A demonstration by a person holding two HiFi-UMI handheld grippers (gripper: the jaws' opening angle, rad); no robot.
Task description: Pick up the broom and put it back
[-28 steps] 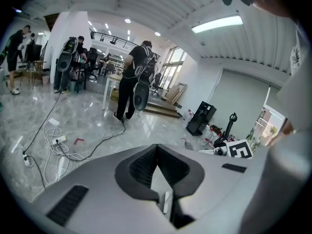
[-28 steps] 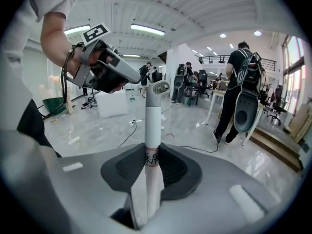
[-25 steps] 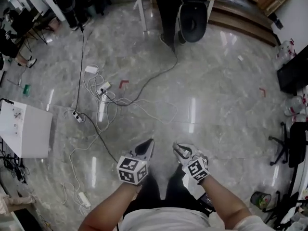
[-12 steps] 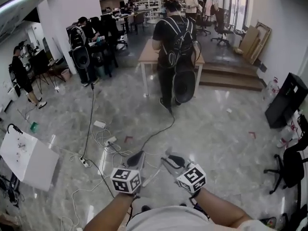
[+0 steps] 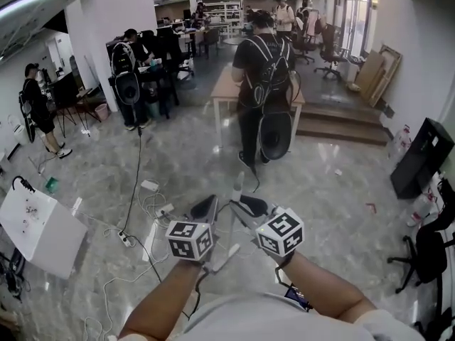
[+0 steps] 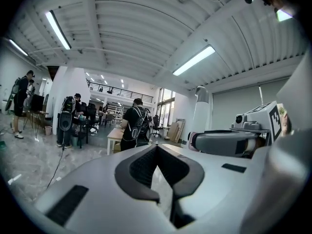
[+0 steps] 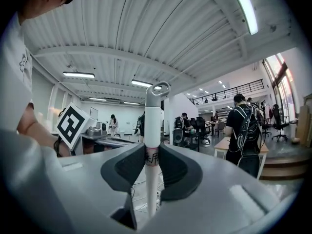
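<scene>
Right gripper (image 7: 152,165) fingers pinch the white broom handle (image 7: 151,126), upright in front of the person's chest. Left gripper (image 6: 157,151) just beside it, fingers pressed together, empty. Farther: cables (image 5: 136,190) on floor, standing person with backpack (image 5: 263,69).

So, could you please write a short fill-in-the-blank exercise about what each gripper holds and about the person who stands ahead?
1. The right gripper is shut on the white ____ handle.
2. The left gripper has its jaws together and holds ____.
3. The person in black stands at a light wooden ____.

Missing words: broom; nothing; table
</scene>
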